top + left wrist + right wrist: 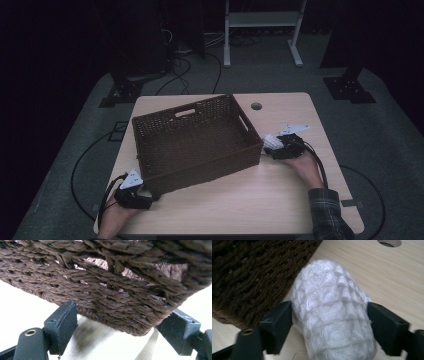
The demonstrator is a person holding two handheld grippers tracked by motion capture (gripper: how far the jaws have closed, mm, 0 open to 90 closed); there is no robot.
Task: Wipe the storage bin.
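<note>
A dark brown woven basket [210,170] sits at an angle on the middle of the wooden table [250,205]. My left gripper [151,196] is at its near left corner. In the left gripper view both pads lie against that corner of the basket [112,302], which hangs slightly off the tabletop. Just past the basket's right end, my right gripper [274,148] has a white, bumpy rolled cloth [270,141] between its jaws. In the right gripper view the cloth [329,297] fills the gap with both pads touching its sides, and the basket wall [249,277] is close on the left.
A round cable hole [256,106] is in the far part of the table, beyond the right gripper. A white metal frame [262,20] and cables [175,80] lie on the floor behind. Bare tabletop runs along the near edge and the right side.
</note>
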